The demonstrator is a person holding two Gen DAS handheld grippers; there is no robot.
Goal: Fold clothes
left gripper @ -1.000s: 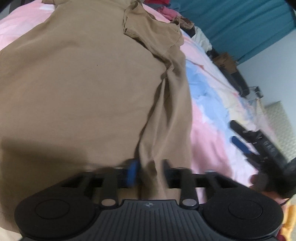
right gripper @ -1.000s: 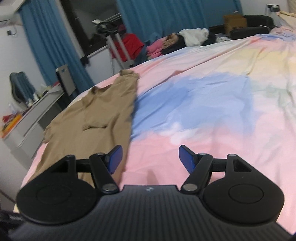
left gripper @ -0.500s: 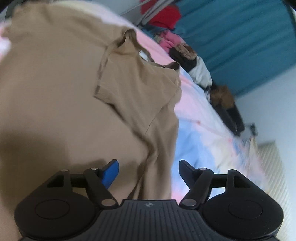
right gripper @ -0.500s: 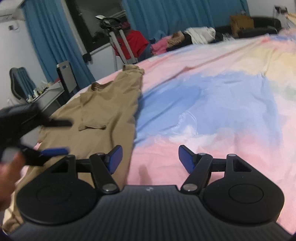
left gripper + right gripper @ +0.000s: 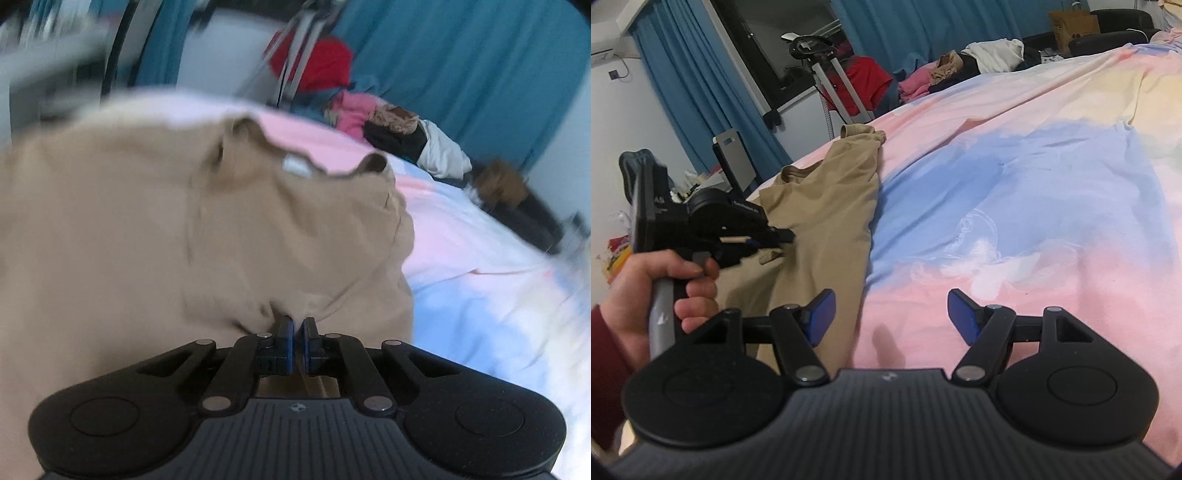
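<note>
A tan T-shirt (image 5: 129, 240) lies flat along the left side of a pink and blue bedspread (image 5: 1034, 184), with one sleeve folded in over its body. My left gripper (image 5: 298, 325) is shut on a bunched fold of the shirt near that sleeve's edge, and the cloth puckers right at the pads. The right wrist view shows the same gripper (image 5: 783, 236), held by a hand (image 5: 657, 280), over the shirt (image 5: 831, 206). My right gripper (image 5: 888, 314) hangs open over the pink bedspread beside the shirt's right edge, with nothing between its fingers.
A pile of clothes (image 5: 960, 70) lies at the bed's far edge, with a red garment (image 5: 864, 81) on a stand behind it. Blue curtains and a cardboard box (image 5: 1071, 22) are at the back. A desk with clutter (image 5: 613, 258) stands left of the bed.
My left gripper travelled up the shirt toward the folded sleeve, opened wide on the way, then shut on the cloth. It has come into the right wrist view. The right gripper stays open and still.
</note>
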